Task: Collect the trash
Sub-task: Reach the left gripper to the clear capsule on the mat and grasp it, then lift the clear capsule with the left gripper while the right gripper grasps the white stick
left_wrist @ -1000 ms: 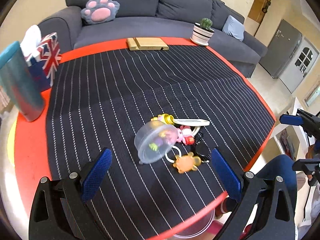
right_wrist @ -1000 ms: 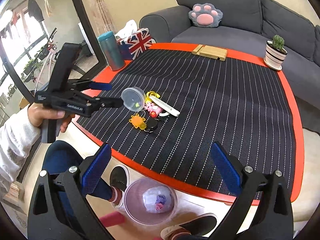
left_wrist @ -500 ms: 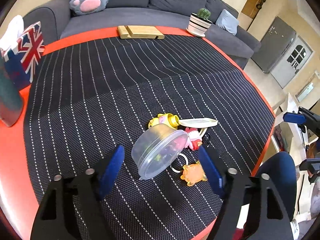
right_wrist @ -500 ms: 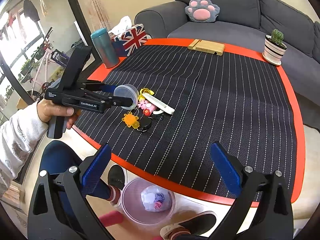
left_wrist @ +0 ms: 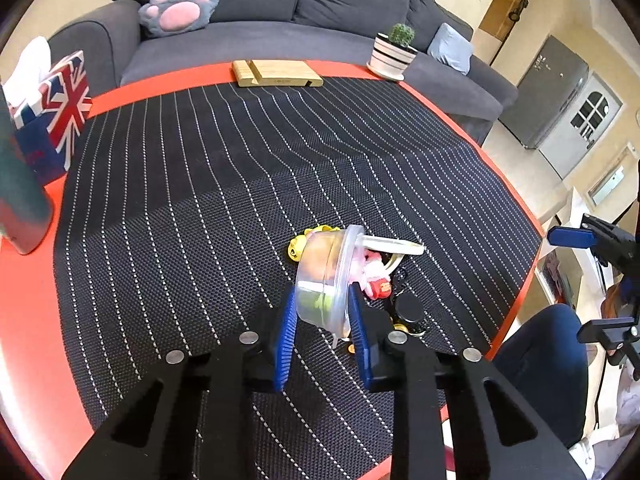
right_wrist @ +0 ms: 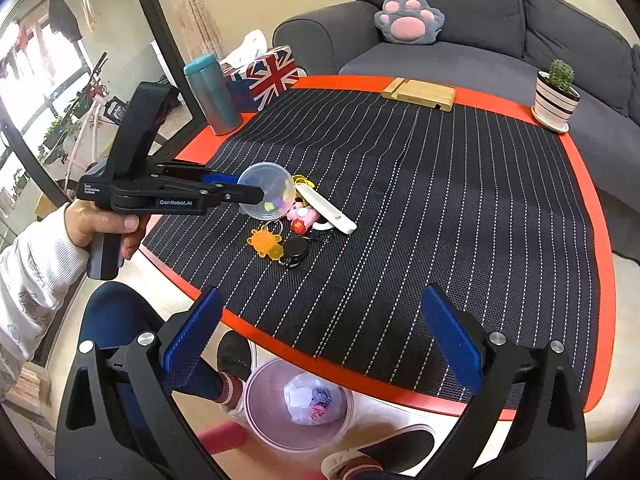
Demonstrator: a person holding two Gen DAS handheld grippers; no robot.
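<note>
A clear plastic lidded cup stands tipped on its edge on the striped mat, with something small and green inside. My left gripper is shut on it, one blue pad on each side; the right wrist view shows the same grip on the cup. My right gripper hangs open and empty over the table's near edge. Below it on the floor stands a pink trash bin holding a crumpled white bag.
Beside the cup lie an orange toy, a black reel, a pink figure and a white strip. A teal tumbler, a flag tissue box, a wooden stand and a cactus pot line the far edge. A person's legs are near the bin.
My left gripper came forward and down over the clear cup and its jaws went from wide open to shut on it. The cup tipped onto its edge. My right gripper stayed put.
</note>
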